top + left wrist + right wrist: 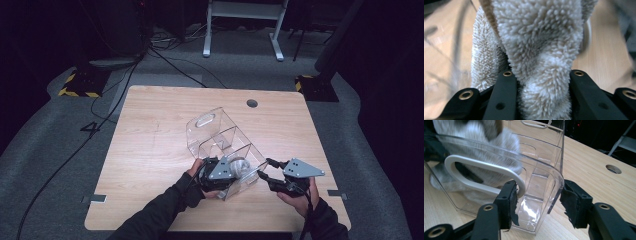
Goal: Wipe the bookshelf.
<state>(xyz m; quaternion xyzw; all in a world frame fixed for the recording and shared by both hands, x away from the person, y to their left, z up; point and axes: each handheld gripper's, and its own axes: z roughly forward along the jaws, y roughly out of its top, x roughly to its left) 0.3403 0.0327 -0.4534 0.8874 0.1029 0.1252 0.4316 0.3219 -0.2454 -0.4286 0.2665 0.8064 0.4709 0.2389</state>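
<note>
While the person's forearms came in from the near edge of the pale wooden table, the left tongs were clamped tight on a fluffy cream-white plush cloth, whose pile bulged up between the two black jaws. In the high view that hand lay low at the near end of a clear plastic compartment organiser, which lay tilted on the table, with the cloth at its opening. The right tongs reached in level from the other side; their jaws straddled the organiser's clear corner wall, one pad touching beside a white oval handle slot, the other standing just clear.
</note>
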